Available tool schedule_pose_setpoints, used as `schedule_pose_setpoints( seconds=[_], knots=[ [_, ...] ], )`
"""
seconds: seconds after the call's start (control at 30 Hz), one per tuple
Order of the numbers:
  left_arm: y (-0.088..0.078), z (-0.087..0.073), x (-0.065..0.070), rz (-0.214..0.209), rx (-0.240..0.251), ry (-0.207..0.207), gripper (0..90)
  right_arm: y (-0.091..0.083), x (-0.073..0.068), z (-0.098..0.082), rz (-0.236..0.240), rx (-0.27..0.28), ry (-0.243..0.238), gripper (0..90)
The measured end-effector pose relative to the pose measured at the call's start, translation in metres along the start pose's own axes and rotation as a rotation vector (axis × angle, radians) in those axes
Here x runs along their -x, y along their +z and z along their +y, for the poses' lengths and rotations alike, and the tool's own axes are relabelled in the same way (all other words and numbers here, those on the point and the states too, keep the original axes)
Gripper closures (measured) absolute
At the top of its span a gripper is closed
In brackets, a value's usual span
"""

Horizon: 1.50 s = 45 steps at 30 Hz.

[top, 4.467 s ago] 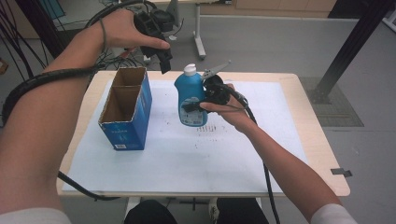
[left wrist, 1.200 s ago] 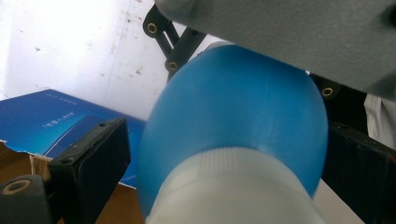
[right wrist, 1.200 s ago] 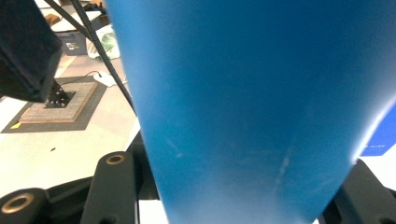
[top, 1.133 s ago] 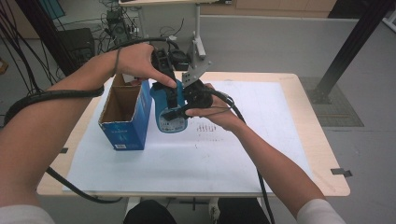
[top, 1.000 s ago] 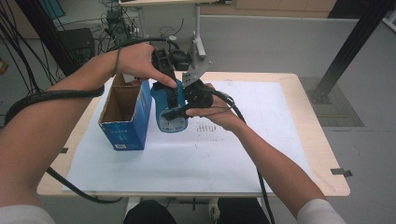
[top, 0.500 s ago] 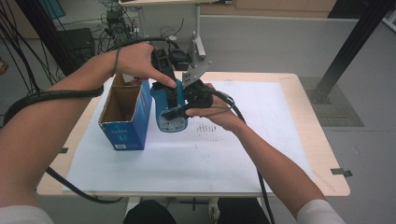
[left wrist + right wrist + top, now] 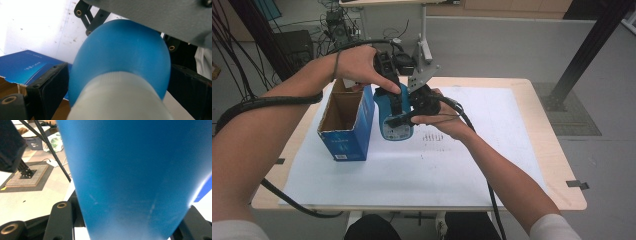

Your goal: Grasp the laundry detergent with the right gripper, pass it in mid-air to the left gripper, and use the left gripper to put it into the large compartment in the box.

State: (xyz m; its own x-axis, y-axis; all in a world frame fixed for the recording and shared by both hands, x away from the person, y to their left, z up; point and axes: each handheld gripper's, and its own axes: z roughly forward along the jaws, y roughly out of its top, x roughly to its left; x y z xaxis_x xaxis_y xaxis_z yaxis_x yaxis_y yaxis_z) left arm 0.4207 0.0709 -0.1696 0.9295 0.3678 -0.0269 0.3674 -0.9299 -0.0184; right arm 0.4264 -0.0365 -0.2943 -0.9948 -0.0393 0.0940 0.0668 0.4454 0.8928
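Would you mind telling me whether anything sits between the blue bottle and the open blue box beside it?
Nothing visible does. The blue bottle, gripped by the right gripper with the left gripper at its top, stands just right of the open blue box, whose opening looks free.

Laboratory test bay: bundled black cables (image 7: 242, 30) and electronic equipment (image 7: 334, 20) on a grey floor (image 7: 502, 50), beside a black metal frame post (image 7: 584, 50).

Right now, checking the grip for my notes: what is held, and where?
The blue plastic bottle: right hand-held gripper clamps its body, left straddles its top.
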Motion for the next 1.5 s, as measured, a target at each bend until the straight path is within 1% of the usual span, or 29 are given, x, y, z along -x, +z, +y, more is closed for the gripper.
schedule_pose_setpoints(
  seconds=[0.03,0.17,0.2,0.43,0.47,0.6,0.63,0.67,0.73,0.97,1.3,1.33,1.4,1.5],
  knots=[
    [-0.0002,0.0001,0.0001,0.0,0.0,0.0,6.5,0.0,0.0008,-0.0001,-0.005,-0.002,-0.007,44.3],
    [-0.0013,0.0008,-0.0002,0.002,-0.002,0.001,6.5,0.0001,0.0003,0.0002,-0.001,0.0,0.001,44.3],
    [-0.0015,0.001,-0.0003,0.002,-0.002,0.001,6.5,0.0001,0.0009,0.0002,-0.007,-0.002,-0.008,44.3],
    [-0.0025,0.0015,-0.0001,0.004,-0.001,0.003,6.5,-0.0014,0.0004,0.0009,-0.004,0.003,0.001,44.3],
    [-0.0026,0.0016,-0.0001,0.004,-0.003,0.004,6.5,-0.0017,0.0009,0.0009,-0.009,0.002,-0.007,44.3],
    [-0.0027,0.0018,-0.0001,0.004,-0.001,0.005,6.6,-0.0024,0.001,0.001,-0.011,0.004,-0.008,44.3],
    [-0.0027,0.0019,0.0,0.004,-0.001,0.004,6.6,-0.0026,0.0003,0.0011,-0.008,0.005,0.001,44.3],
    [-0.0027,0.0021,0.0001,0.005,-0.004,0.005,6.6,-0.0027,0.0008,0.0009,-0.011,0.003,-0.005,44.3],
    [-0.0025,0.0021,0.0003,0.006,-0.003,0.005,6.6,-0.0029,0.0003,0.001,-0.008,0.005,0.002,44.3],
    [-0.0035,0.0022,0.0,0.005,0.0,0.006,6.7,-0.0031,0.0008,0.0009,-0.014,0.003,-0.01,44.3],
    [-0.0041,0.0017,0.0,0.006,-0.005,0.012,6.7,-0.0037,0.0001,0.0009,-0.012,0.003,-0.004,44.3],
    [-0.0039,0.0014,0.0004,0.005,-0.003,0.008,6.7,-0.0037,0.0006,0.0008,-0.017,0.001,-0.013,44.3],
    [-0.0037,0.001,0.0002,0.005,-0.004,0.008,6.7,-0.0036,-0.0001,0.0011,-0.012,0.004,-0.005,44.3],
    [-0.004,0.0009,0.0001,0.006,-0.004,0.007,6.7,-0.0032,0.0005,0.0014,-0.017,0.0,-0.015,44.3]
  ],
)
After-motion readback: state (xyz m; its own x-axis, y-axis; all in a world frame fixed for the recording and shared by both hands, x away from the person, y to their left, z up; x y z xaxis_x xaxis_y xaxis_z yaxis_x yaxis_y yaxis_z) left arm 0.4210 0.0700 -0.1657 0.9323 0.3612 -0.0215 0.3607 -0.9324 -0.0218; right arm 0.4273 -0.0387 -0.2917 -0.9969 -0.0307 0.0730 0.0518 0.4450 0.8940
